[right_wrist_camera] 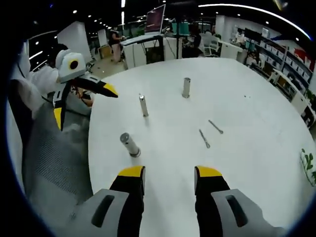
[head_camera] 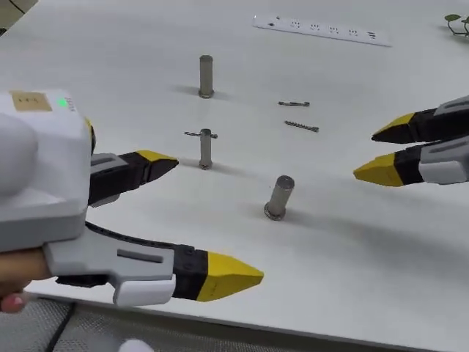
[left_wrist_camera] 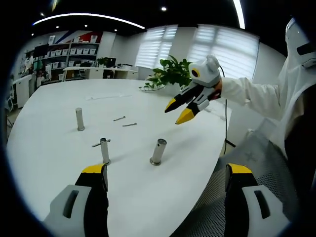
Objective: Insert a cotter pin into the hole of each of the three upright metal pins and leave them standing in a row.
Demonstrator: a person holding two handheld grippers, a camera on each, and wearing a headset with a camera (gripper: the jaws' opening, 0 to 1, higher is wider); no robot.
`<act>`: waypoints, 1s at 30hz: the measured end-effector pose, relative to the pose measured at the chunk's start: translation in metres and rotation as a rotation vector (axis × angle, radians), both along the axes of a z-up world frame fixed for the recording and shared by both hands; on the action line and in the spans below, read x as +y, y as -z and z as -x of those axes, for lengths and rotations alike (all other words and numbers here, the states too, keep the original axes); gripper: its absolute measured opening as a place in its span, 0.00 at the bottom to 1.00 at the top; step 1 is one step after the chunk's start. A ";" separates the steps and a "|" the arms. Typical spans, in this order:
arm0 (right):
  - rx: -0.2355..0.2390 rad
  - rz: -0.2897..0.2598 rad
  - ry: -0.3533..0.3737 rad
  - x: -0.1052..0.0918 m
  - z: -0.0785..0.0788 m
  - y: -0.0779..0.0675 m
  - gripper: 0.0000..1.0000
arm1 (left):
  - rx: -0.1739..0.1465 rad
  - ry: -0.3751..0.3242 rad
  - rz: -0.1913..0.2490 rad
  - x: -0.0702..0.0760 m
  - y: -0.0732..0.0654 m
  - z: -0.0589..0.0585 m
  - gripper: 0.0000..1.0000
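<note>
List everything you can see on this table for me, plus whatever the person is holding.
Table: one, white, under everything.
Metal pins: three, grey, standing in a loose row from far to near.
Fitted cotter pin: one, silver, through the top of the middle pin.
Loose cotter pins: two, silver, lying on the table right of the row.
Power strip: one, white, at the table's far side.
Plant: one, green, far right corner.
Left gripper: one, grey with yellow tips, open and empty, near left.
Right gripper: one, grey with yellow tips, open and empty, at the right.
</note>
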State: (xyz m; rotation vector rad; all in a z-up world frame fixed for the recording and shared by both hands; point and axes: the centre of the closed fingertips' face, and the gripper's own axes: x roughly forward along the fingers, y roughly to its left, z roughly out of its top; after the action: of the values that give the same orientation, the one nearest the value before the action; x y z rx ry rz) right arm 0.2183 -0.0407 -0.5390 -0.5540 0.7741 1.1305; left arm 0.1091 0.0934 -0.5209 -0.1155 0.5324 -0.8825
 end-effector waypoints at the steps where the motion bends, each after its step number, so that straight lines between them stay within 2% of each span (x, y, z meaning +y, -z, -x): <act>1: -0.007 0.016 -0.020 0.005 -0.005 0.003 0.35 | -0.004 -0.005 -0.005 0.002 0.000 0.000 0.99; 4: -0.022 0.070 -0.056 0.012 -0.019 0.009 0.29 | 0.002 -0.031 0.009 0.007 -0.001 -0.002 0.99; 7: -0.032 0.098 -0.091 0.019 -0.030 0.014 0.24 | -0.001 -0.048 0.005 0.011 0.000 -0.002 0.99; 11: -0.031 0.132 -0.121 0.026 -0.038 0.020 0.24 | 0.005 -0.050 0.005 0.011 0.001 0.000 0.99; 16: -0.044 0.203 -0.154 0.025 -0.060 0.033 0.21 | 0.009 -0.033 0.010 0.008 0.000 0.002 0.99; 20: -0.026 0.226 -0.176 0.026 -0.068 0.041 0.17 | 0.005 -0.038 0.007 0.009 -0.001 0.002 0.99; 23: -0.022 0.256 -0.200 0.026 -0.072 0.048 0.16 | 0.004 -0.048 0.011 0.012 -0.001 0.001 0.99; 27: -0.025 0.275 -0.211 0.030 -0.083 0.055 0.10 | 0.004 -0.066 0.007 0.015 0.001 -0.002 0.99; 30: -0.022 0.288 -0.217 0.032 -0.085 0.059 0.10 | 0.009 -0.076 0.011 0.016 0.001 -0.003 0.99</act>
State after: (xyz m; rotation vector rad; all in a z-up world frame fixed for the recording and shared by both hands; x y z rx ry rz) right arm 0.3031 -0.0087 -0.5983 -0.9083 0.8800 1.2169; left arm 0.1122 0.1092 -0.5221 -0.1488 0.5286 -0.8107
